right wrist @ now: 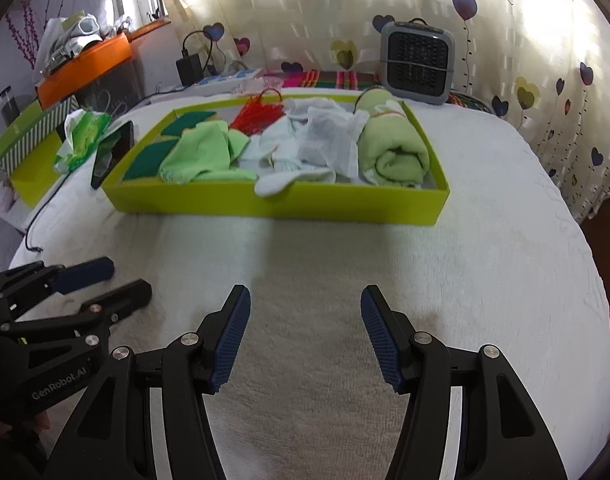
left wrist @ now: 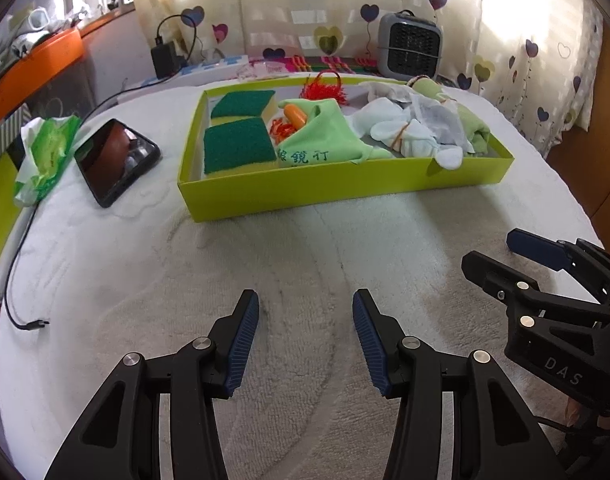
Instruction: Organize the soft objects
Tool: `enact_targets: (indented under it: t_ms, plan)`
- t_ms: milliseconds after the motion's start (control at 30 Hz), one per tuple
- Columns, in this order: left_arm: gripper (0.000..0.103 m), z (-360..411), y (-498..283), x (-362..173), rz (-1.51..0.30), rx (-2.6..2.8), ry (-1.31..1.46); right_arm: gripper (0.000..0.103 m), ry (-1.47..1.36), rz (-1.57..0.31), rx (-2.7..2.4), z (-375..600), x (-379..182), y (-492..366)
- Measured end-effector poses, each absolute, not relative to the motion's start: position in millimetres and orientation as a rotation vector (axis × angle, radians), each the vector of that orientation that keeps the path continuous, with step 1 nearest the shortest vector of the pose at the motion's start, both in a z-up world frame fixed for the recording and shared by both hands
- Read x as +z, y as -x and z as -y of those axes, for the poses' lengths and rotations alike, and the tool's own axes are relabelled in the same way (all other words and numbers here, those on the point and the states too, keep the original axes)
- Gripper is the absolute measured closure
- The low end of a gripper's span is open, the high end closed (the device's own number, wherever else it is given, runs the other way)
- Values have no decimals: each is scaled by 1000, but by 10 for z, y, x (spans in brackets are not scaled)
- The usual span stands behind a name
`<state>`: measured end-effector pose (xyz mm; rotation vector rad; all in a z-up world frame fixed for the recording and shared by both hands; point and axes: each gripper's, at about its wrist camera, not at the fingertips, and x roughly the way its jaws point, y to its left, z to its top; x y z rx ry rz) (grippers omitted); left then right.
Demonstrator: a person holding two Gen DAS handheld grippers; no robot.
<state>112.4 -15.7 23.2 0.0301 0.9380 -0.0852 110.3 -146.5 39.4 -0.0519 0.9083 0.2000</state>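
Before the green tray (left wrist: 329, 196) holding sponges (left wrist: 237, 151), cloths (left wrist: 325, 136) and socks (left wrist: 409, 136), the left gripper (left wrist: 306, 340) and right gripper (right wrist: 306, 336) hover, jaws apart and empty, where a careless grab could snag the sock (right wrist: 293, 182) drooping over the tray's near wall.

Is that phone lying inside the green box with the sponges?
No, the phone lies on the white cloth outside the green box, to its left.

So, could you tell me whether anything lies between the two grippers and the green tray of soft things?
Nothing visible does. Only bare white towel lies between the left gripper, the right gripper and the tray. The phone and tissue pack sit off to the left.
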Motion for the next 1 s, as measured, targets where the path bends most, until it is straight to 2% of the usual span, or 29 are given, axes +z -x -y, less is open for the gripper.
enact_targets:
  t_ms: [267,500,1000]
  plan:
    - [53,195,-1062,209,-894,-46,-31,44,95,-917,166,1450,352,-1047]
    - [52,213,-1064,202,-887,-35,-31,35,99,-925,151,1461,338,-1054]
    - [51,218,-1059,200,-887,-33,-35,33,97,-925,151,1455,334,-1050]
